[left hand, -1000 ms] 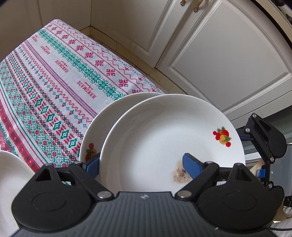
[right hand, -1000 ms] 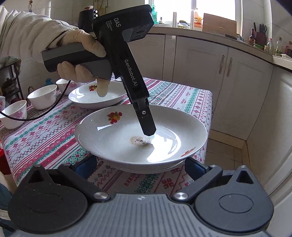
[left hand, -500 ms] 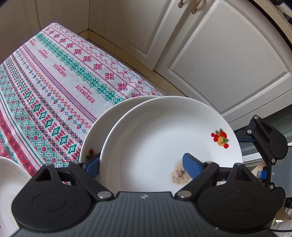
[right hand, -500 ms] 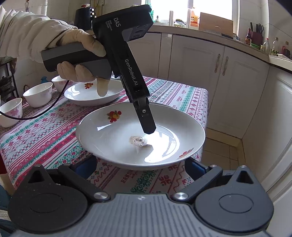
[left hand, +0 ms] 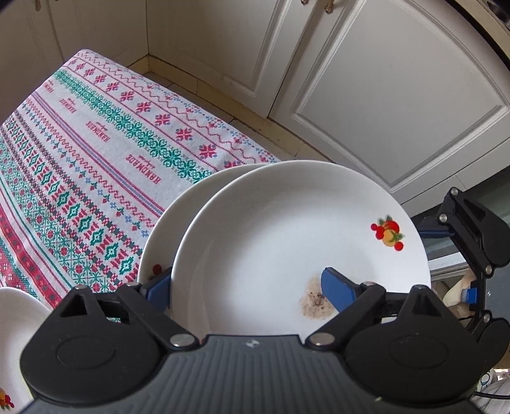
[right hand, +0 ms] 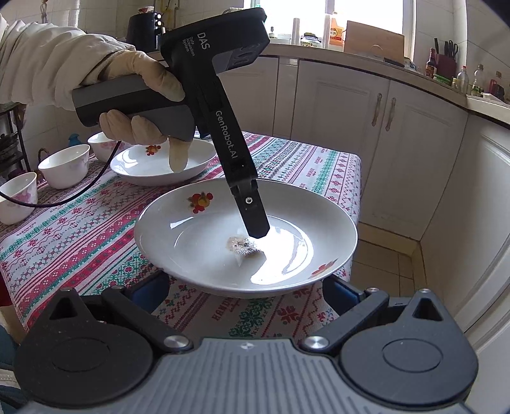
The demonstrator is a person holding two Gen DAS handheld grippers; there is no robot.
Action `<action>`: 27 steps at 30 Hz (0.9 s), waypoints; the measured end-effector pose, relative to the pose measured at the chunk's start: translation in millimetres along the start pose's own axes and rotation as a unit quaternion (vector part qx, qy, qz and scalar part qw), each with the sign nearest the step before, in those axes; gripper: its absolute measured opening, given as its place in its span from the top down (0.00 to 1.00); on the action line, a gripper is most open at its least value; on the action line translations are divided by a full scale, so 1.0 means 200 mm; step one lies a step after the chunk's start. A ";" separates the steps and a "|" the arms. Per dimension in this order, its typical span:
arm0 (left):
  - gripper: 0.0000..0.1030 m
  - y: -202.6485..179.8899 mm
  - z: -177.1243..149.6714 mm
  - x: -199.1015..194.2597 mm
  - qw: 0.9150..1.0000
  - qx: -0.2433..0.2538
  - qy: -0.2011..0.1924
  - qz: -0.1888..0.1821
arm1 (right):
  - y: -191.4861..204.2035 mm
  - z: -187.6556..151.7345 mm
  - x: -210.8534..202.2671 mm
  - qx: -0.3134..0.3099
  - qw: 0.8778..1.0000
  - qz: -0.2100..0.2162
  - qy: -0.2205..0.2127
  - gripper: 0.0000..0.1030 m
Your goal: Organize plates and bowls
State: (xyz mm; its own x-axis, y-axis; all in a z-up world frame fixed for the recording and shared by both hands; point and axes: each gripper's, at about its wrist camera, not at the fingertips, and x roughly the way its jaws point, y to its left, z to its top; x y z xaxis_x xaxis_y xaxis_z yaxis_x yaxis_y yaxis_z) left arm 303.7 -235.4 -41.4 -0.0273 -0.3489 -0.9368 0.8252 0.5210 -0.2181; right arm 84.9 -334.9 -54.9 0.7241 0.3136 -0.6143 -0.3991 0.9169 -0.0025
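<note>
Bright daylight enters through the kitchen window [right hand: 322, 12] far beyond the right gripper, blown out to white. It throws a strong glare patch on the glossy white fruit-printed plate [right hand: 280, 258] just ahead of that gripper's fingers. Both views are sharp at centre; fisheye bending curves the cream cabinet doors [left hand: 398, 105], and corners darken.

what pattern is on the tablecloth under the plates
The tablecloth is white with knit-style bands of red, green and blue motifs and red "HANDMADE" lettering. It shows best in the left wrist view.
</note>
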 end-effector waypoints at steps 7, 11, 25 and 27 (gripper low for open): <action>0.08 -0.01 0.02 0.03 1.000 0.004 0.006 0.008 | 0.01 0.00 -0.02 0.005 1.000 -0.004 -0.003 0.00; 0.08 -0.03 0.03 0.03 1.000 -0.007 0.007 0.019 | 0.00 -0.01 -0.03 0.011 1.000 -0.002 -0.008 0.00; 0.07 -0.05 -0.01 -0.01 0.999 -0.013 0.009 0.049 | -0.01 -0.01 -0.04 0.014 1.000 0.004 -0.015 0.00; 0.07 -0.05 -0.01 -0.02 0.999 -0.012 0.007 0.050 | -0.01 -0.01 -0.04 0.015 1.000 0.005 -0.016 0.00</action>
State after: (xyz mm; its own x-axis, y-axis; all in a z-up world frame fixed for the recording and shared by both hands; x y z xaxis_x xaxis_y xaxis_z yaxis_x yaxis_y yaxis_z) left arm 294.5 -238.2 -36.0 0.0466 -0.2839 -0.9577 0.8109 0.5706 -0.1297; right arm 78.9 -339.8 -51.3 0.7375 0.3304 -0.5890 -0.3904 0.9202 0.0274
